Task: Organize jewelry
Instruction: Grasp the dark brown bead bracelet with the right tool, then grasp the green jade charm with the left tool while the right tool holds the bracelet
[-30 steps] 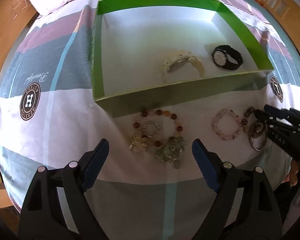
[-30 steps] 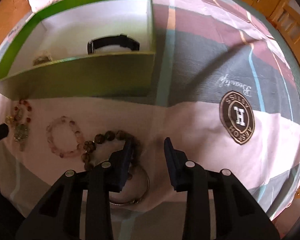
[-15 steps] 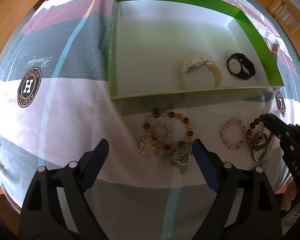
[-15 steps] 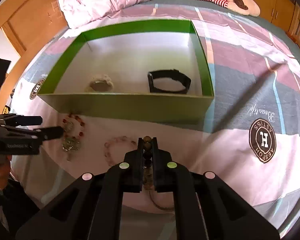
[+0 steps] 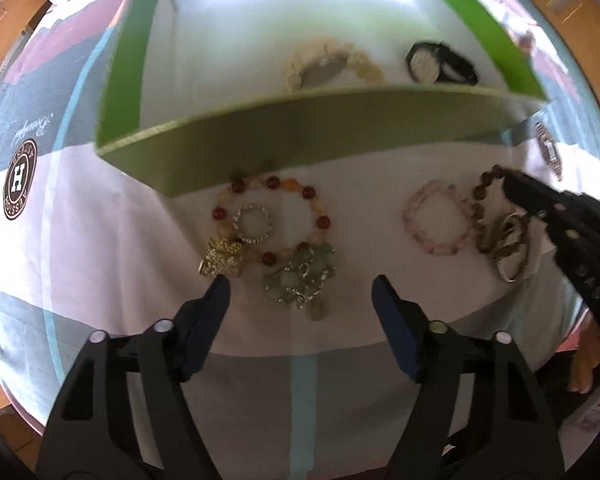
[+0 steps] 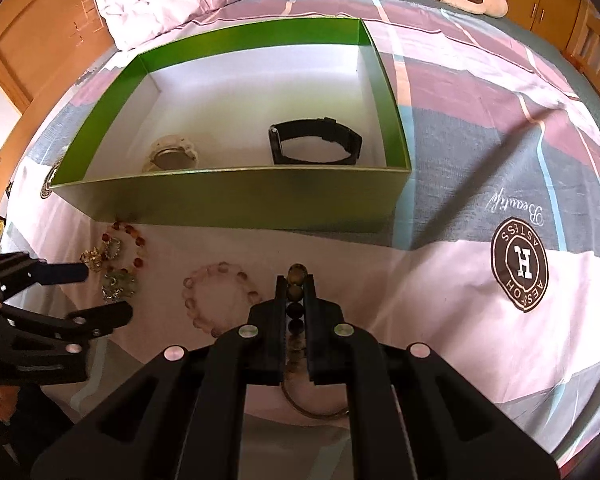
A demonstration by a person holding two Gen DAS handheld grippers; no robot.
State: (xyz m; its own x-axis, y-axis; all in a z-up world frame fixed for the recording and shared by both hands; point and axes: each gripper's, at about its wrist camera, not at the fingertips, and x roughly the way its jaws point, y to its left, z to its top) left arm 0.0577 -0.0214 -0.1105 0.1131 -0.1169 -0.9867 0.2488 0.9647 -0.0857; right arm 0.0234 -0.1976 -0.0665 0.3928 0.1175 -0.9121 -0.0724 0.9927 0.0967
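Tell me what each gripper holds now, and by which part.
The right gripper pinches the brown bead bracelet by one stretch of its beads. The left gripper holds nothing; its jaws have been closing, open above the green charm cluster.

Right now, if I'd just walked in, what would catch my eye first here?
Probably the bright green box on the bedspread, with a black watch and a pale watch inside. In front of it, the right gripper pinches a brown bead bracelet, while the left gripper, jaws just narrowing with nothing clamped, hangs over a tangle of jewelry.
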